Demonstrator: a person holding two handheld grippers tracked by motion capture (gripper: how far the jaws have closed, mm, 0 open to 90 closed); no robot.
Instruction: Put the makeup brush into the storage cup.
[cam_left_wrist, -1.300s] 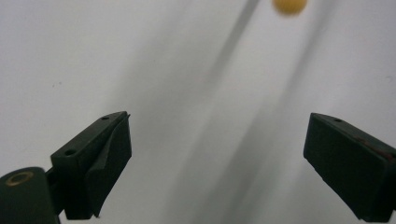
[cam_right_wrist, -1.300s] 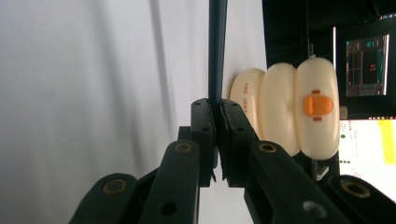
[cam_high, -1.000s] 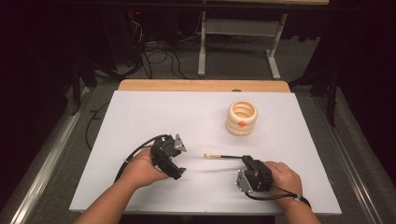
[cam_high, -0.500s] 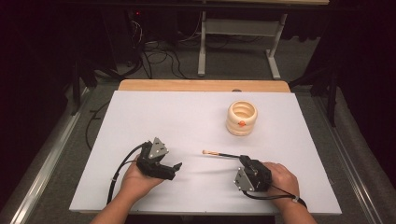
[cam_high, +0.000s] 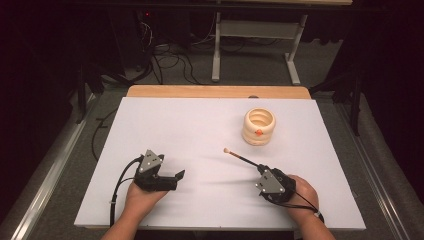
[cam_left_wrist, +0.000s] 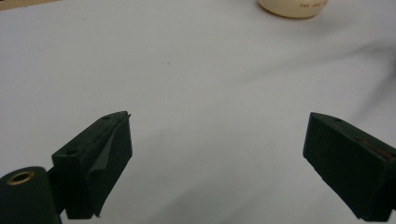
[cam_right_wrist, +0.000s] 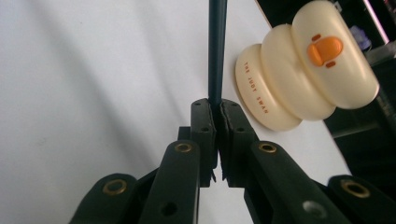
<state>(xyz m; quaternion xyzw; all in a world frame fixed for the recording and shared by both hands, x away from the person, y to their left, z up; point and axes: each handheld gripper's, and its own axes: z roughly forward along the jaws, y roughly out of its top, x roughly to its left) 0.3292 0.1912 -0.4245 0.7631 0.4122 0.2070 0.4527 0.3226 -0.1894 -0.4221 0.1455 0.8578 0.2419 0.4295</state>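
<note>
Nearest the person, the left gripper (cam_high: 172, 176) is hovering low over the white table (cam_high: 165, 125), its jaws standing wide apart with nothing between them. The right gripper (cam_right_wrist: 217, 109) is clamping its jaws tight on the dark handle of a thin brush (cam_high: 241, 158), which is jutting out over the table with its pale tip forward. It is probably light and stiff, so a firm pinch low on the handle suits it, though the smooth shaft may be prone to swivelling. Beyond the tip, the cream ringed holder (cam_high: 259, 126) is standing upright, apart from the brush.
</note>
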